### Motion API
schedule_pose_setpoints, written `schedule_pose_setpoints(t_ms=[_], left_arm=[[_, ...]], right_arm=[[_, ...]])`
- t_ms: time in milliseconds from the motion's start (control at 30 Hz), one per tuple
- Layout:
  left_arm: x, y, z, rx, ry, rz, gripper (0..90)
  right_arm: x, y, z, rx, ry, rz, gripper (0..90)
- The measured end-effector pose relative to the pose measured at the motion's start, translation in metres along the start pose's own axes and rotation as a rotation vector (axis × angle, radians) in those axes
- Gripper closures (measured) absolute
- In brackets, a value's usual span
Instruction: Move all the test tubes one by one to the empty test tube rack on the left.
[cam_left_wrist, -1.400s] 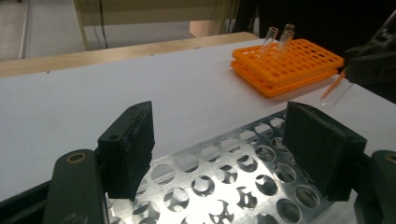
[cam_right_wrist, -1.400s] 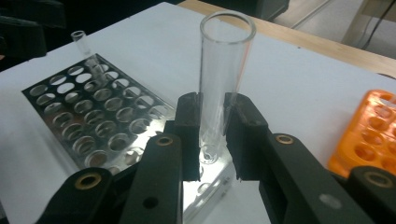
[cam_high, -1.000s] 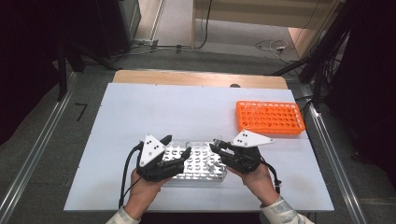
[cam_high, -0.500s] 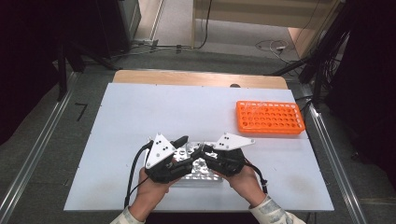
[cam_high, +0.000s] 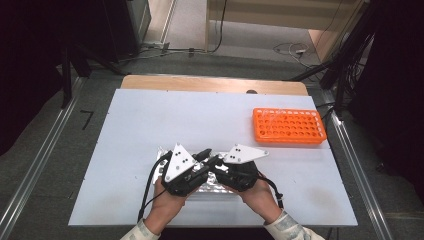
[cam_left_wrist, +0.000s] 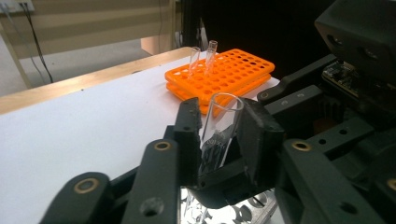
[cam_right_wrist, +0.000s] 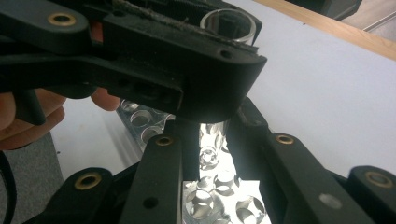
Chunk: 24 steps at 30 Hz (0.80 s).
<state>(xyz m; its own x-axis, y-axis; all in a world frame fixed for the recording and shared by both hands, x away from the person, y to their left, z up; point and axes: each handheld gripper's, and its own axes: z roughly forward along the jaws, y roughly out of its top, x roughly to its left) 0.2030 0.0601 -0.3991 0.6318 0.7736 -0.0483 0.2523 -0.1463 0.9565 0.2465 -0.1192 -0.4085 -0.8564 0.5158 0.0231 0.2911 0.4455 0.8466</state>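
A clear glass test tube (cam_left_wrist: 219, 128) stands upright between the jaws of my left gripper (cam_left_wrist: 219, 135), which is shut on it. In the high view my left gripper (cam_high: 204, 154) and right gripper (cam_high: 216, 163) meet tip to tip over a metal tube rack (cam_high: 212, 189) near the table's front edge. My right gripper (cam_right_wrist: 213, 140) closes on the lower part of the same test tube (cam_right_wrist: 214, 135), just under the left gripper's jaws. Below lie the metal rack's holes (cam_right_wrist: 219, 196).
An orange tube rack (cam_high: 289, 126) sits at the right rear of the white table (cam_high: 150, 125). Two clear tubes (cam_left_wrist: 194, 59) stand in the orange rack (cam_left_wrist: 233, 74) at its far corner. A wooden strip (cam_high: 215, 84) runs along the back edge.
Both hands have moved inward over the metal rack. The grippers were apart at its two ends; now their jaws meet at one test tube.
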Motion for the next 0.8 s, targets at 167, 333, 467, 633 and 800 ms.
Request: schedule_pose_setpoints(t_ms=[167, 333, 467, 633, 800], left_arm=[[0.0, 0.0, 0.0, 0.0, 0.019, 0.017, 73.7], [0.004, 0.0, 0.0, 0.001, 0.026, 0.006, 74.9], [0.008, 0.002, -0.003, -0.004, 0.038, -0.007, 74.9], [0.018, 0.005, -0.008, -0.021, 0.063, -0.035, 74.9], [0.028, 0.007, -0.015, -0.031, 0.099, -0.052, 74.9]], right_arm=[[0.0, 0.0, 0.0, 0.0, 0.0, -0.001, 72.7], [-0.001, 0.0, 0.0, 0.004, 0.008, 0.008, 65.3], [-0.003, -0.001, 0.001, 0.008, 0.026, 0.008, 54.7], [-0.005, 0.0, -0.002, -0.005, 0.039, 0.02, 43.3], [-0.007, 0.0, -0.005, -0.005, 0.033, 0.03, 36.1]])
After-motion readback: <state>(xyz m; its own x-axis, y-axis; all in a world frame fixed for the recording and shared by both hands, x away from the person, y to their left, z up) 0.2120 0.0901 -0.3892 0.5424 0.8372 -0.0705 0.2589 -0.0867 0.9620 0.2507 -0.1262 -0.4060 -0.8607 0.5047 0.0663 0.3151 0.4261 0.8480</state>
